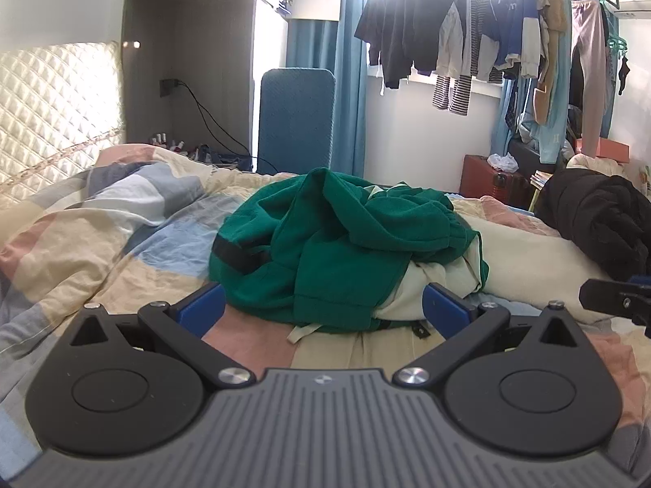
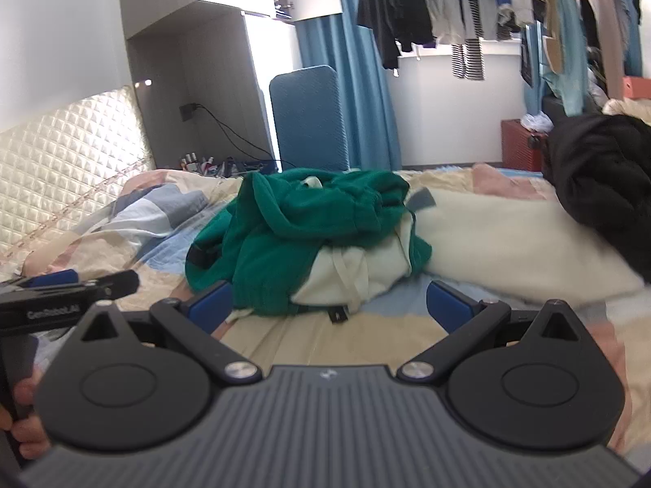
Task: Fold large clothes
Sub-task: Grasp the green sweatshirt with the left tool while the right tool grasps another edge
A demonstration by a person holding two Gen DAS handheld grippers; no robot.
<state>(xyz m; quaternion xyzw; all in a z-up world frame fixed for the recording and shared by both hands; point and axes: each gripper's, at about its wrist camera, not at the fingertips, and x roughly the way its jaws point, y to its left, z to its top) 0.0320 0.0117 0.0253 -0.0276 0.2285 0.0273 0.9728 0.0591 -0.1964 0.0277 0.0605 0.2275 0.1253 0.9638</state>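
Observation:
A crumpled green garment (image 1: 325, 244) with a pale cream lining lies heaped on the bed, seen in both views (image 2: 301, 240). My left gripper (image 1: 323, 305) stands open just in front of the heap, blue pads either side of its near edge, nothing held. My right gripper (image 2: 329, 305) is open too, close to the heap's near edge by the cream lining and drawstring (image 2: 346, 280). The other gripper's tip shows at the right edge (image 1: 614, 297) of the left wrist view and at the left edge (image 2: 81, 284) of the right wrist view, with a hand (image 2: 24, 419) on its handle.
A patchwork quilt (image 1: 101, 244) covers the bed. A cream cushion (image 2: 508, 244) and a black garment pile (image 2: 602, 187) lie to the right. A quilted headboard (image 1: 53, 101) is at the left. Hanging clothes (image 1: 488, 32), blue curtains and a red suitcase (image 2: 521, 150) stand beyond.

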